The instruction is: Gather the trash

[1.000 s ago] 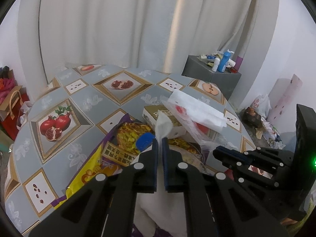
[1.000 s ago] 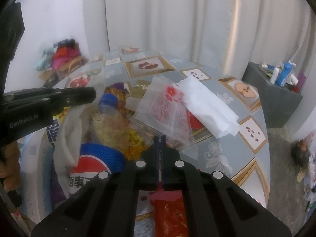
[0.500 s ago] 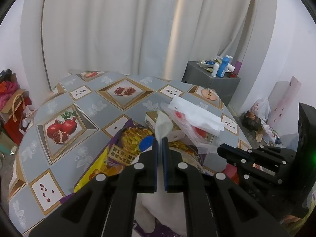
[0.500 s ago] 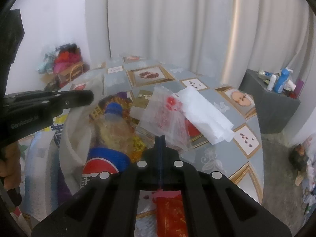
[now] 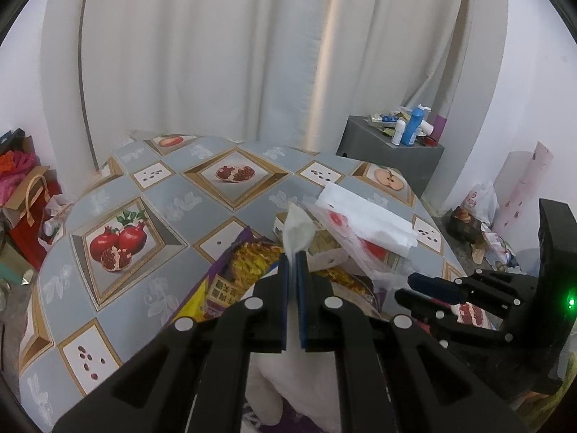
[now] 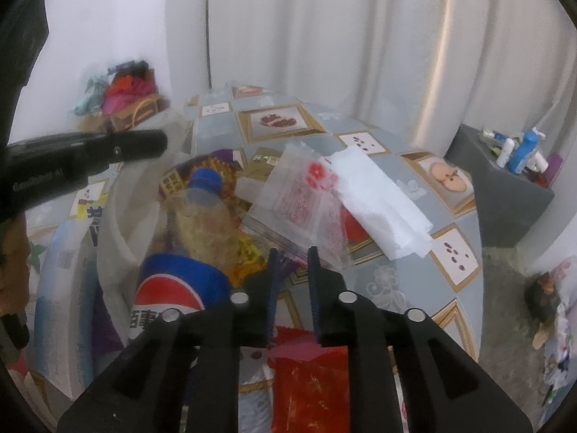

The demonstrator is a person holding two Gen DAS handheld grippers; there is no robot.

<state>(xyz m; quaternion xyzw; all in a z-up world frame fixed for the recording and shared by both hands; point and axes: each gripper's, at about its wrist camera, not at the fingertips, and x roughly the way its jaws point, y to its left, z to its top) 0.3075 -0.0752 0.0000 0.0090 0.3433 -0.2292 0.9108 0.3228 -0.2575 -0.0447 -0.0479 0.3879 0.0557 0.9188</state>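
while my left gripper (image 5: 295, 259) pinches the thin white plastic bag (image 5: 296, 229), only my right view shows the blue-capped plastic bottle (image 6: 202, 213) inside; right gripper (image 6: 293, 254) jaws opening, nothing between.

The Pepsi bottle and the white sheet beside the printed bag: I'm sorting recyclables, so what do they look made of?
Pepsi bottle: clear, glossy plastic, probably; the litter behind shows through its wall, and it has a blue screw cap and a printed label. White sheet: likely tissue or thin paper; matte, opaque, softly creased, with a ragged edge.

1 bottle (image 6: 202, 216), 1 tissue (image 6: 378, 195), 2 claws (image 6: 293, 259)
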